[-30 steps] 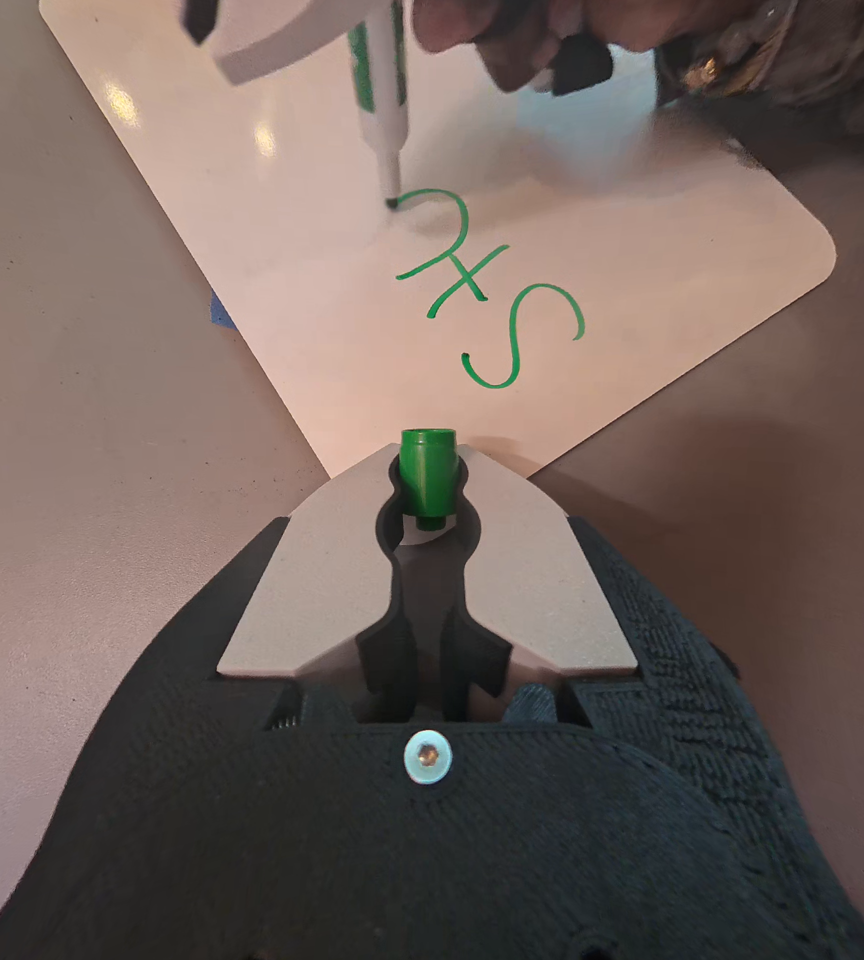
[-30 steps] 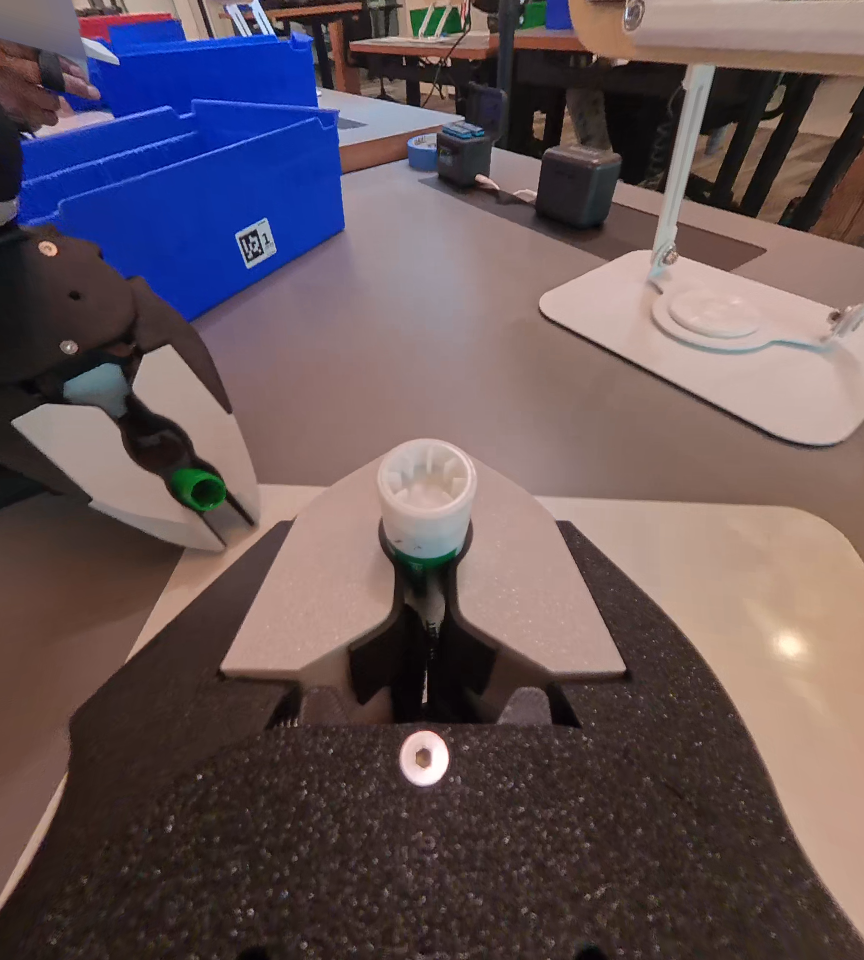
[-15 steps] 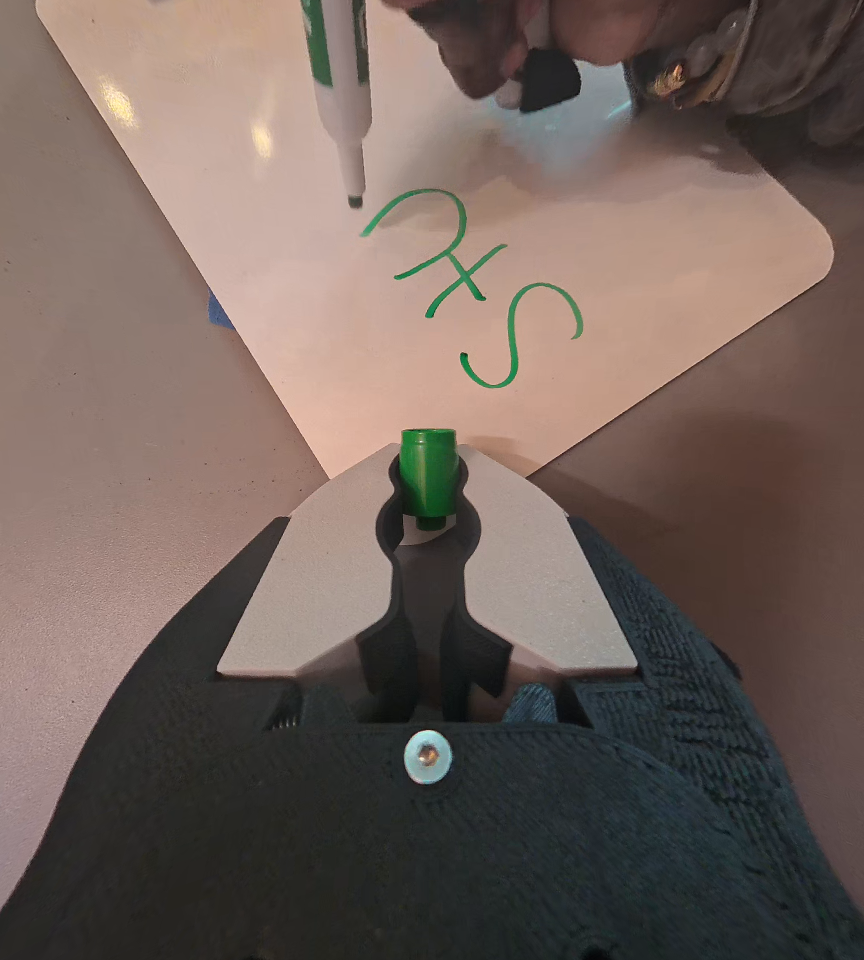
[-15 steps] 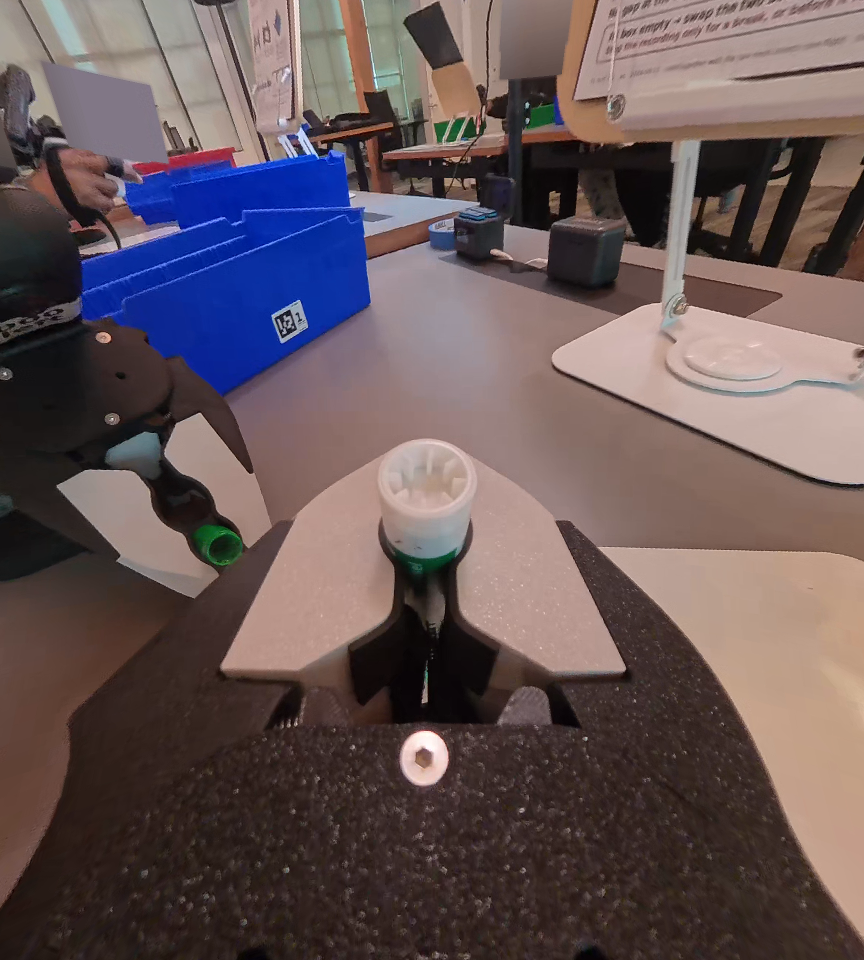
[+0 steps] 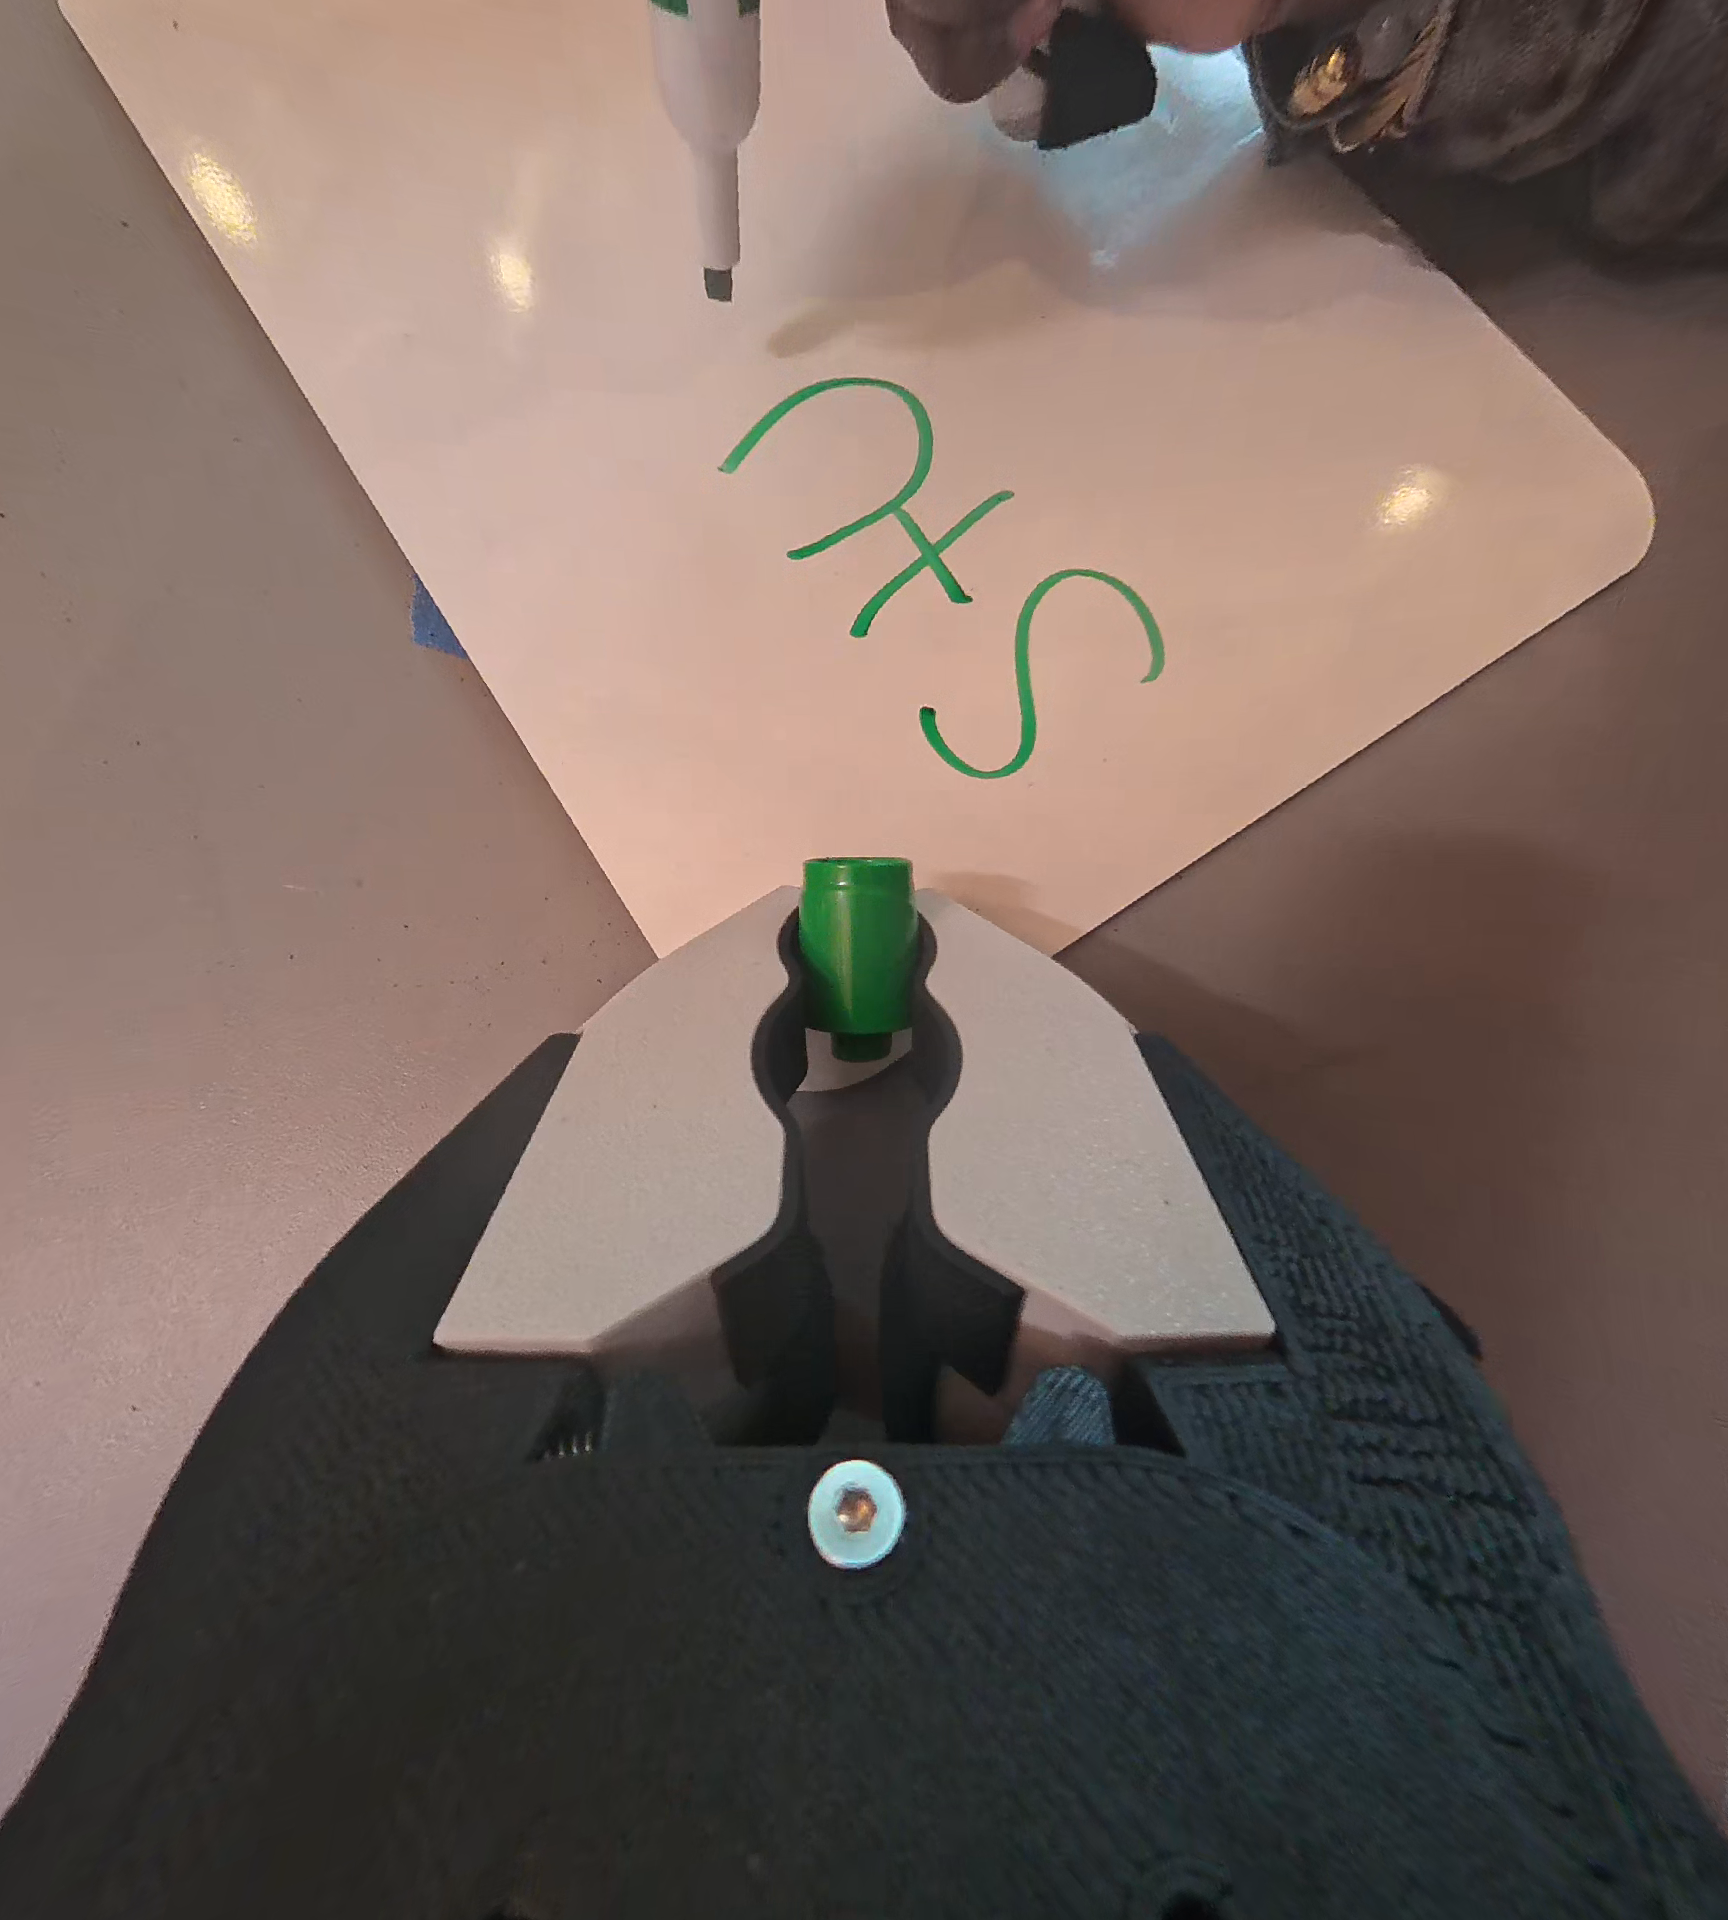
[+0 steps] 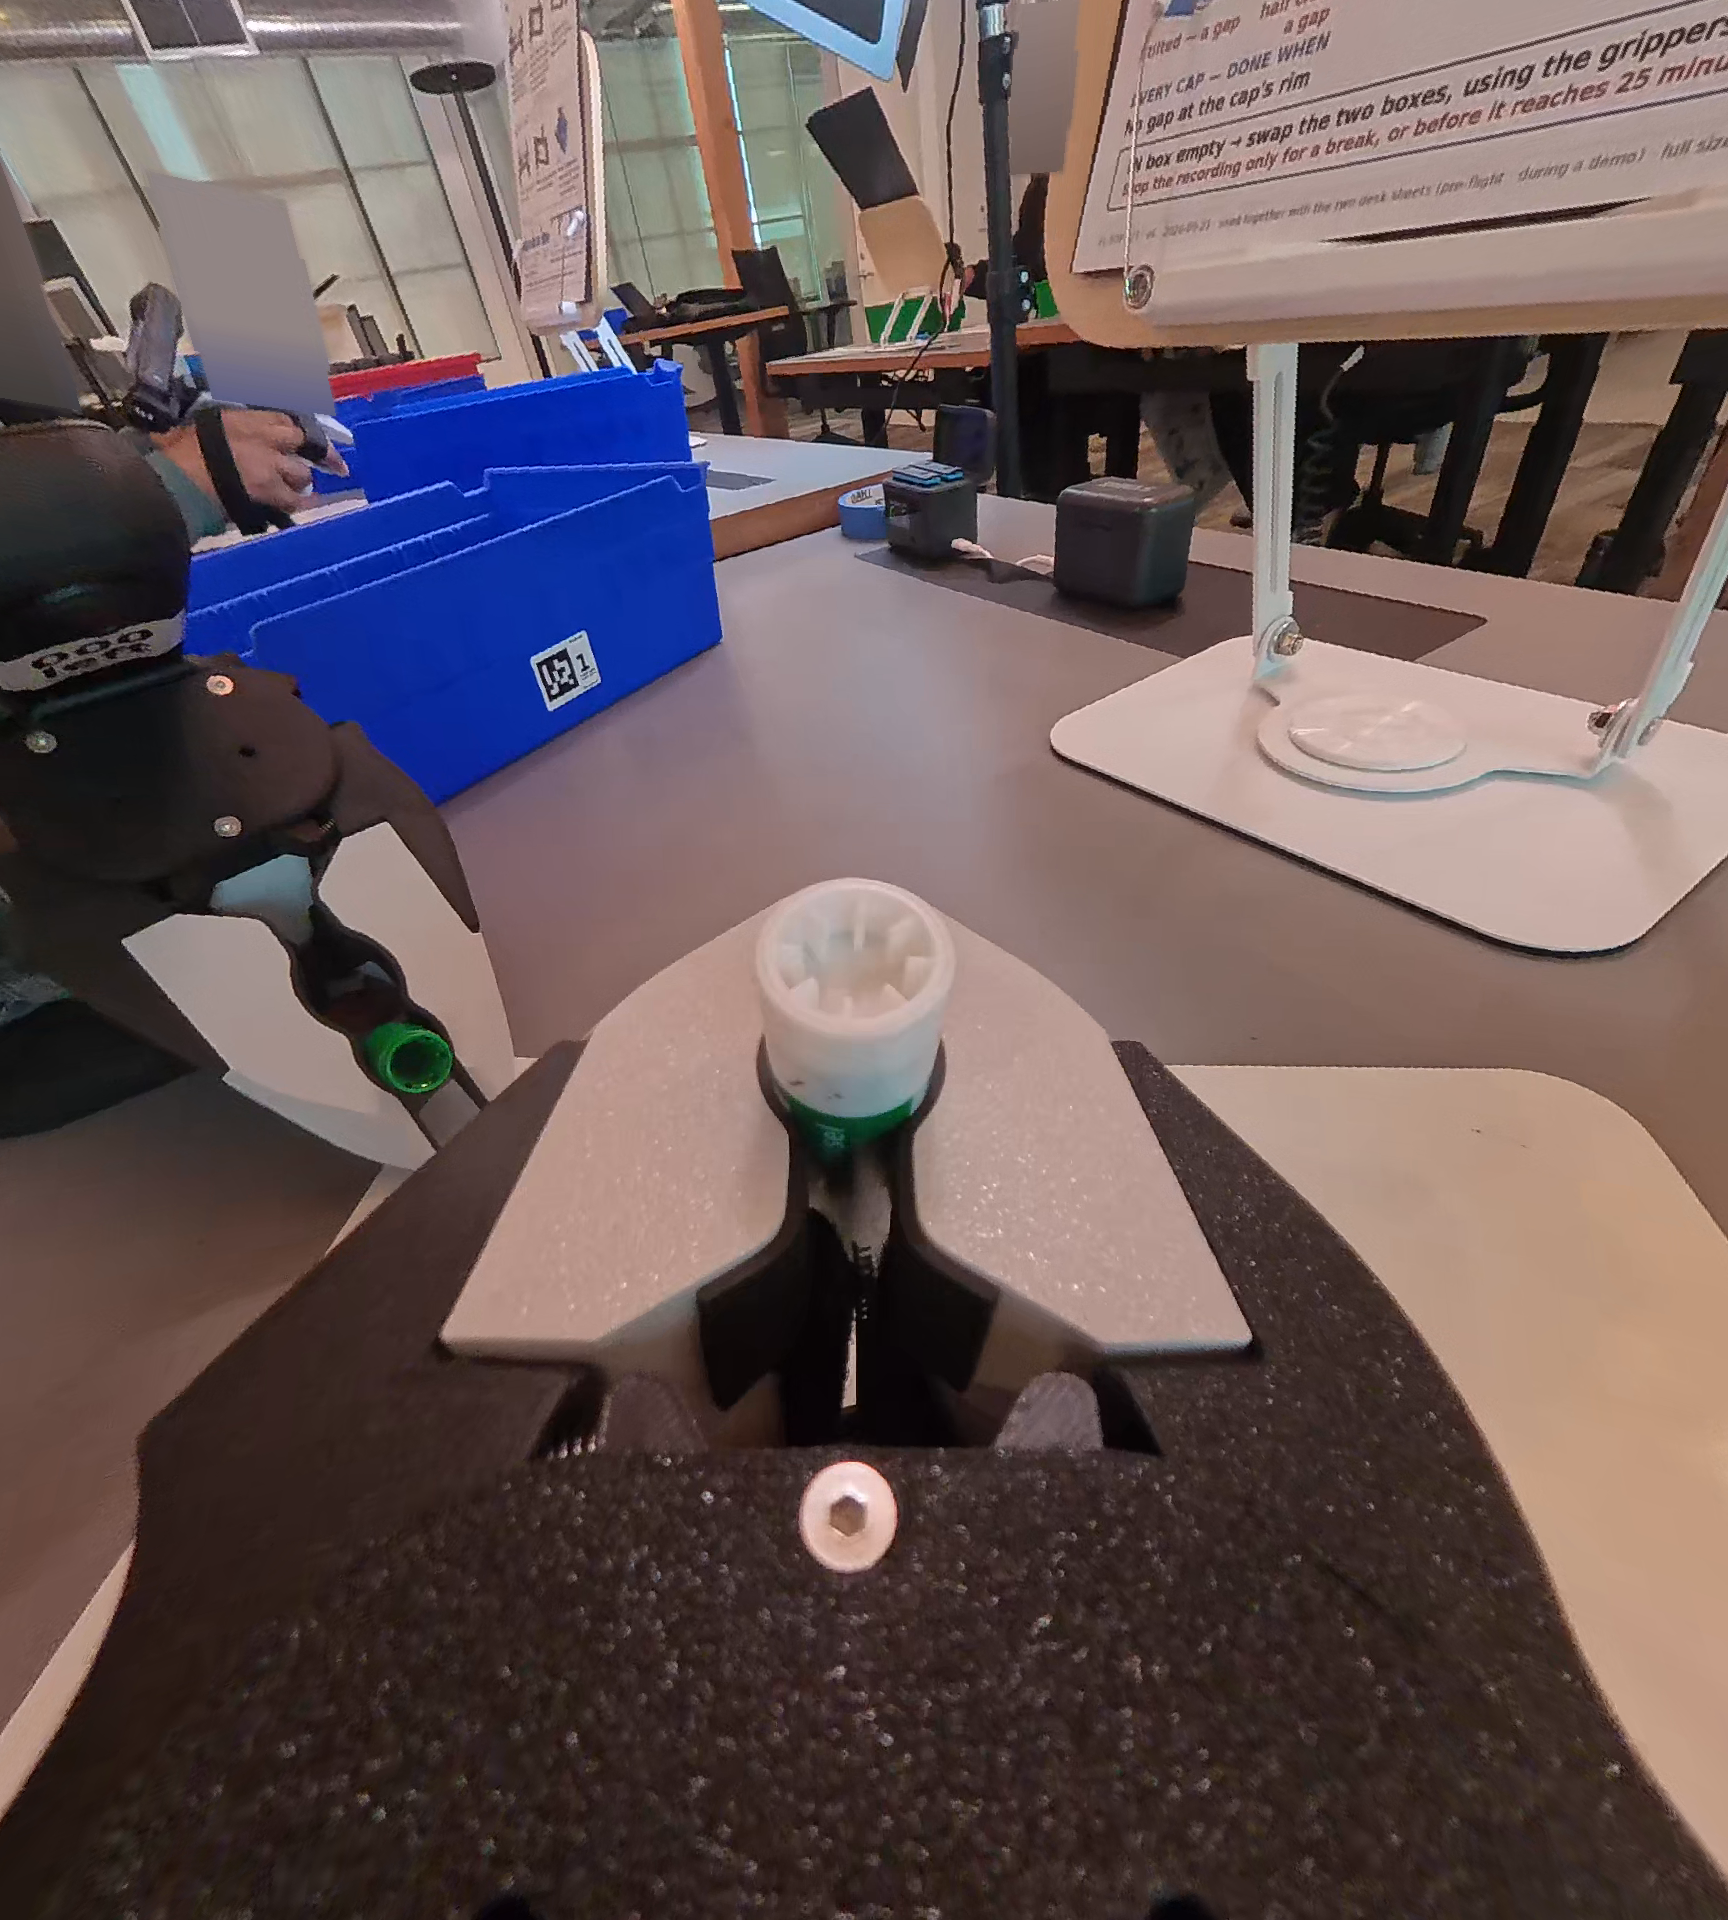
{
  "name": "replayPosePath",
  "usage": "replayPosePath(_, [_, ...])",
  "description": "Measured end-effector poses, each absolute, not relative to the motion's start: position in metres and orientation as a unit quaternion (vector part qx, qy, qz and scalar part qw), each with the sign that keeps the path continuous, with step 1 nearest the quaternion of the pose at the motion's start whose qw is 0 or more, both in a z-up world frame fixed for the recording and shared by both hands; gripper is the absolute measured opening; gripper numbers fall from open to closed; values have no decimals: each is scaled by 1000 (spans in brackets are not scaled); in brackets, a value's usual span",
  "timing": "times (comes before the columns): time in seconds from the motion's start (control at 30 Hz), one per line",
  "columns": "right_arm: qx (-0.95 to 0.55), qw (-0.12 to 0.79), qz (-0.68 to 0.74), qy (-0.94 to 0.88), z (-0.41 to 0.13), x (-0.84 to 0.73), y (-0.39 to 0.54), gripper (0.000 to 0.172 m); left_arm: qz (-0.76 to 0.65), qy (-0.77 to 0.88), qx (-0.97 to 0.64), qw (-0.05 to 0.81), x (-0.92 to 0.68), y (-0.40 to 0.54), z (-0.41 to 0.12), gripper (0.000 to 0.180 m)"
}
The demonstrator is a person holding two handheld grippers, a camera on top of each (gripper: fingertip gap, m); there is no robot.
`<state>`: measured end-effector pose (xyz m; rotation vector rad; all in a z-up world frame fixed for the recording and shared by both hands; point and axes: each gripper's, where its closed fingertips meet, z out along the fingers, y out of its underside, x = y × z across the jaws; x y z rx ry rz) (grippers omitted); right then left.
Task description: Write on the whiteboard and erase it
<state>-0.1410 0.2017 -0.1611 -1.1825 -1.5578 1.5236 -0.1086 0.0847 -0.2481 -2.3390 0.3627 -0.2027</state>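
Note:
My left gripper [image 5: 858, 940] is shut on the green marker cap [image 5: 856, 954], held above the near corner of the whiteboard [image 5: 631, 582]. Green marks [image 5: 943, 571] are drawn on the board. My right gripper [image 6: 852, 1049] is shut on the white and green marker [image 6: 852, 997], whose hollow rear end points at the camera. In the left wrist view the marker [image 5: 709, 125] hangs tip down, lifted clear of the board beyond the marks. The left gripper with the cap [image 6: 410, 1058] also shows at the left of the right wrist view.
Blue bins [image 6: 486, 592] stand at the back left of the grey table [image 6: 891, 748]. A white stand base [image 6: 1431, 800] carrying a sheet holder sits at the right. Small dark boxes [image 6: 1120, 540] and a blue tape roll [image 6: 860, 511] lie farther back. A person's sleeve [image 5: 1566, 114] reaches over the board. There is about 15 cm between the tips of the two grippers.
The marker finished the last stroke and rose off the board, its tip moving up and left. The right wrist view tilted upward. The left gripper and cap stayed still.

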Motion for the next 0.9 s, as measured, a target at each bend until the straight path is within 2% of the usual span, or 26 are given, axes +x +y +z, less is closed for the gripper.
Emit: replayPosePath(0.9, [-451, 313, 584, -598, -160, -141, 195, 12, -77, 143, -913, 374, -109, 85, -248, 15])
